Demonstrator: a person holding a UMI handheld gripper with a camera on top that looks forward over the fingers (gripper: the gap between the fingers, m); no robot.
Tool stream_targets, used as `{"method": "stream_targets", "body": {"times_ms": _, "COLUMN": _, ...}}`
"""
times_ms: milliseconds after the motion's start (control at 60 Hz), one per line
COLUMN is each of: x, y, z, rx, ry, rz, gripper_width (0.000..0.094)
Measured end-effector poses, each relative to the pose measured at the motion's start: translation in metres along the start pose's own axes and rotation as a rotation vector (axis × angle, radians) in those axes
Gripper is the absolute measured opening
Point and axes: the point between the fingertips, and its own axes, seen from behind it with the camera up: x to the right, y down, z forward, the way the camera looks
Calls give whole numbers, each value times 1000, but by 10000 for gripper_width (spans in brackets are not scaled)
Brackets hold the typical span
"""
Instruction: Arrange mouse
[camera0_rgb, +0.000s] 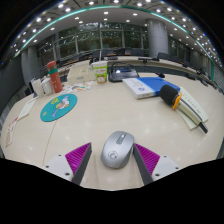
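The grey computer mouse (116, 149) lies flat on the pale tabletop (100, 118), directly between the 2 fingers of the gripper (113, 158), its long axis running straight ahead along them. The magenta pads (78, 155) flank it, and a sliver of table shows at each side, so the fingers stand wide about it and do not press on it; the mouse rests on its own weight. That placement looks like a setup for a squeeze across the mouse's narrow sides, the easiest faces to grab for arranging it. Its wheel faces up and forward; no brand mark can be read on it. Well ahead and to the left lies a round teal disc (58, 107) with small figures on it, too small to read. Ahead to the right sit a white book (139, 87) and a blue, yellow and black object (168, 95) that I cannot identify. Farther off stand a red-capped bottle (54, 77) and a laptop (123, 72). No writing is legible anywhere.
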Motion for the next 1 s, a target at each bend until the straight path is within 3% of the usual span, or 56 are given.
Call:
{"method": "stream_targets", "body": {"times_ms": 83, "x": 1, "y": -7, "z": 12, "rx": 2, "ry": 3, "rz": -17, "gripper_width": 788}}
{"method": "stream_targets", "body": {"times_ms": 217, "x": 13, "y": -14, "z": 24, "rx": 12, "ry": 59, "rz": -63, "gripper_width": 497}}
{"method": "stream_targets", "body": {"times_ms": 533, "x": 4, "y": -27, "z": 24, "rx": -8, "ry": 106, "rz": -91, "gripper_width": 365}}
{"method": "stream_targets", "body": {"times_ms": 700, "x": -33, "y": -114, "z": 7, "rx": 112, "ry": 139, "rz": -76, "gripper_width": 364}}
{"method": "stream_targets", "body": {"times_ms": 867, "x": -120, "y": -216, "z": 18, "rx": 246, "ry": 73, "rz": -52, "gripper_width": 364}}
{"method": "stream_targets", "body": {"times_ms": 1000, "x": -203, "y": -234, "z": 65, "rx": 227, "ry": -14, "rz": -39, "gripper_width": 362}}
